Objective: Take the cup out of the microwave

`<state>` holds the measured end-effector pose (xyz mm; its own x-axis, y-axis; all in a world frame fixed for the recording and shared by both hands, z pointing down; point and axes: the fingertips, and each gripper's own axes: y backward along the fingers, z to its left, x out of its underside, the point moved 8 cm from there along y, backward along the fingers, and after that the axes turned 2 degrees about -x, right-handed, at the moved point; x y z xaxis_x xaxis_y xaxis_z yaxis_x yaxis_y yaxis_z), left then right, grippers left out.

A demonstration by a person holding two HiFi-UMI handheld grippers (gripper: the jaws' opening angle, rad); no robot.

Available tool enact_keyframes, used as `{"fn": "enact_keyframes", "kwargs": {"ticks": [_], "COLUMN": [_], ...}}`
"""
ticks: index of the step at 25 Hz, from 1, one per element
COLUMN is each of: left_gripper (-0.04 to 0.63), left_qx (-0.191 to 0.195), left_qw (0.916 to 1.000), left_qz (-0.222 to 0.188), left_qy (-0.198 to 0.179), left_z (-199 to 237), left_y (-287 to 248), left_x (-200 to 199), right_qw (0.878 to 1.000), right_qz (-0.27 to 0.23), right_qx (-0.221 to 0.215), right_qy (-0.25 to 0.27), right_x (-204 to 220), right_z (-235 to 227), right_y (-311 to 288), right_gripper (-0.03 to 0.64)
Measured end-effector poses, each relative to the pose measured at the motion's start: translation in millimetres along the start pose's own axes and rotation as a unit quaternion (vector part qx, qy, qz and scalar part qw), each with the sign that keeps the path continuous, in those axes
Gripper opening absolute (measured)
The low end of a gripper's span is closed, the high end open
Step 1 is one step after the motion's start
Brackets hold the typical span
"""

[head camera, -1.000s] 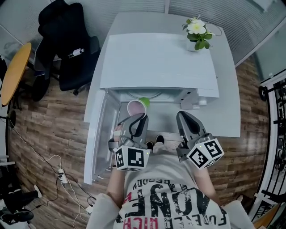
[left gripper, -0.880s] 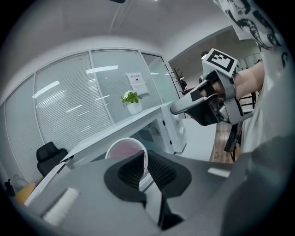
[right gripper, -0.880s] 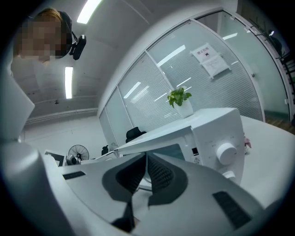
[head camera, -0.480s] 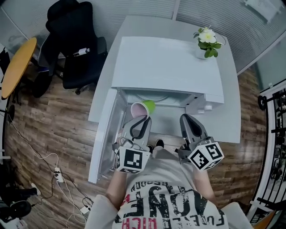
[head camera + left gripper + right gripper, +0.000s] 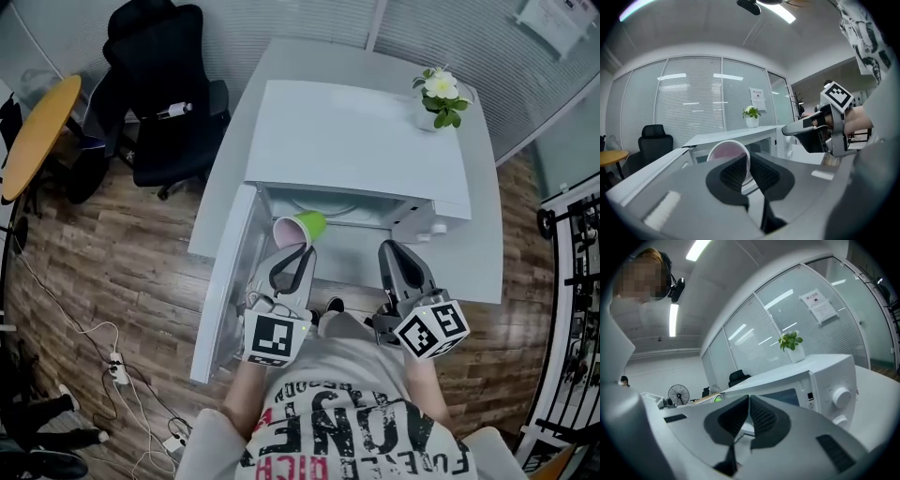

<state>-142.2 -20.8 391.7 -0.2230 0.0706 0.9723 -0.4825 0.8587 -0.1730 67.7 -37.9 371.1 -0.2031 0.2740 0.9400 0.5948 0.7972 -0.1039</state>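
The green cup (image 5: 300,229), pink inside, is tipped on its side with its mouth toward me, at the mouth of the open white microwave (image 5: 356,141). My left gripper (image 5: 296,251) is shut on the cup's rim; in the left gripper view the rim of the cup (image 5: 725,151) runs between the left gripper's (image 5: 749,165) pads. My right gripper (image 5: 392,249) hovers in front of the microwave's control panel, apart from the cup. In the right gripper view, the right gripper (image 5: 748,403) is shut with nothing in it.
The microwave door (image 5: 223,277) hangs open to the left, beside my left gripper. A potted white flower (image 5: 439,94) stands on the table behind the microwave. The control knob (image 5: 840,397) is just right of my right gripper. A black office chair (image 5: 155,89) stands at the left.
My left gripper has rolled and risen a little with the cup, so more of the cup's green side shows. The right gripper has hardly shifted.
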Motion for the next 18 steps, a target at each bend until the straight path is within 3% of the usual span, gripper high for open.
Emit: {"fn": "enact_keyframes", "kwargs": {"ticks": [3,18], "left_gripper": [0.034,0.034], "left_qx": [-0.002,0.001], "left_qw": [0.9995,0.9971], "left_qz": [-0.008,-0.047], "left_qy": [0.031,0.06], "left_z": [2,-1], "left_y": [4,0], "left_x": [0,-6], "right_qw": [1.0,0.999], "right_qz": [-0.005,-0.022], "right_qx": [0.0,0.016], "right_qy": [0.003,0.02], "right_x": [-3,-19], "right_z": [3,-10], "right_y": [0,21], "right_gripper": [0.021,0.021]}}
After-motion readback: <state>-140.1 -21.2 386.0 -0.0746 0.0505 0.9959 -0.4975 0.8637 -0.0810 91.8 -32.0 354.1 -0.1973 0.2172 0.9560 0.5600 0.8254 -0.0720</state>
